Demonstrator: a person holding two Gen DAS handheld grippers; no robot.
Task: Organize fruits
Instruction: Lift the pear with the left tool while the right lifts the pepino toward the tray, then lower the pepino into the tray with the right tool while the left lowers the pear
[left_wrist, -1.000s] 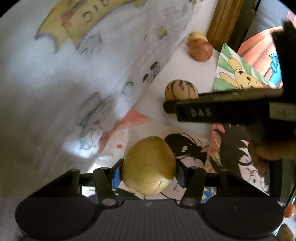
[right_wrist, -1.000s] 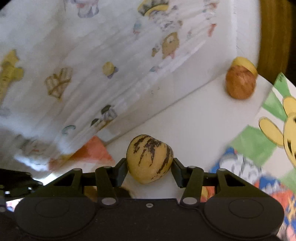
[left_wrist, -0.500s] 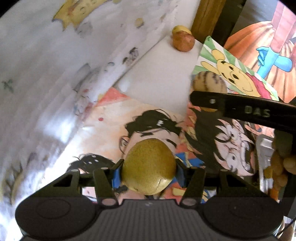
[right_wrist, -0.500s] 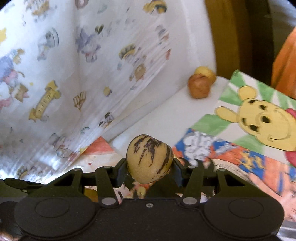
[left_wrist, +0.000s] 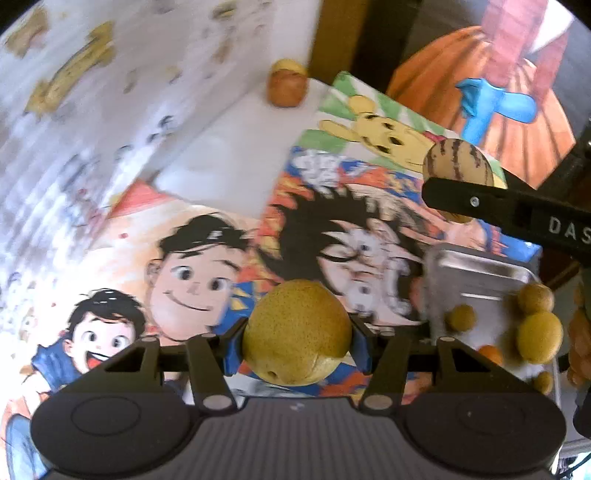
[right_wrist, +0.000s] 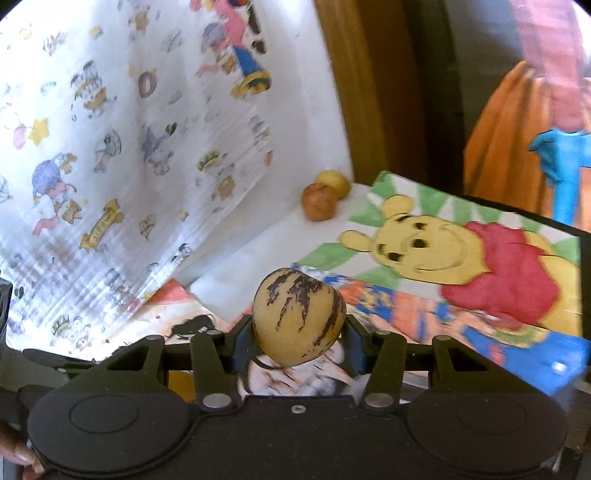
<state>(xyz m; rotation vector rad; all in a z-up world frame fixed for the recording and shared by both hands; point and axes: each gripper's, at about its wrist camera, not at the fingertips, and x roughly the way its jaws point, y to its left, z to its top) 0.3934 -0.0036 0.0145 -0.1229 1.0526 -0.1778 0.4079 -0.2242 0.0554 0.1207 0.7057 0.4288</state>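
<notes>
We work over a table (left_wrist: 221, 173) covered in cartoon sheets, with a printed curtain (right_wrist: 110, 110) hanging behind it. The largest thing on it that matters to us is the metal tray (left_wrist: 480, 266) at the right edge of the left wrist view, already holding several small round yellow and orange fruits.

Our left gripper (left_wrist: 297, 339) is clamped on a speckled yellow-green pear (left_wrist: 297, 332), its pads pressing both sides, with the fruit held clear above the cartoon sheets. Our right gripper (right_wrist: 299, 332) grips a pale yellow melon-like fruit with dark purple stripes (right_wrist: 299, 317) in the same way (it also shows in the left view, above and beyond the tray).

Two more fruits (right_wrist: 325, 195), one reddish-brown and one yellow, sit touching each other at the far corner of the table.

To do this step well, we judge that each fruit should be carried level over the tray, lowered into a bare patch away from the small ones, and released only once it rests, one hand at a time.
</notes>
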